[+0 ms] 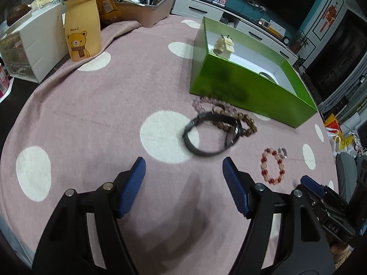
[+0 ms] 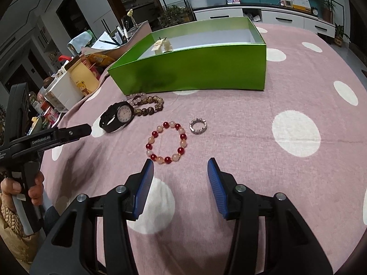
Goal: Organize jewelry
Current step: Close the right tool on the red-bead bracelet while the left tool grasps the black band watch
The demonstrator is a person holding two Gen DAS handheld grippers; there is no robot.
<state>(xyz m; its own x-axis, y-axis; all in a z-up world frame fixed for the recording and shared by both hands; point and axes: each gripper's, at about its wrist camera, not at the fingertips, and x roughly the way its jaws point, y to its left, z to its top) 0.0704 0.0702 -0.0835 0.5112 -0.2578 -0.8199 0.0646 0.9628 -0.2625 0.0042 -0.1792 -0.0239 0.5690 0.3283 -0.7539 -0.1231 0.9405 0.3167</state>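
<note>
Nearest, the right gripper (image 2: 180, 168) hangs spread and empty just short of the red bracelet (image 2: 166, 142); the left gripper (image 1: 184, 167), also spread, faces the watch (image 1: 212, 133). The bracelet looks light, limp between hard slick beads: I'd pinch across one side. Beyond it lies the ring (image 2: 198, 126), then the box (image 2: 195, 68). Left of the box, a jar (image 1: 82, 23) reads "Warm U".

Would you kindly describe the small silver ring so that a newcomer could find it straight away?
Start at the green box on the pink dotted cloth. In front of it lies a red and pale bead bracelet; the silver ring sits just beside that, apart from it. It is the only metal, beadless piece.
</note>
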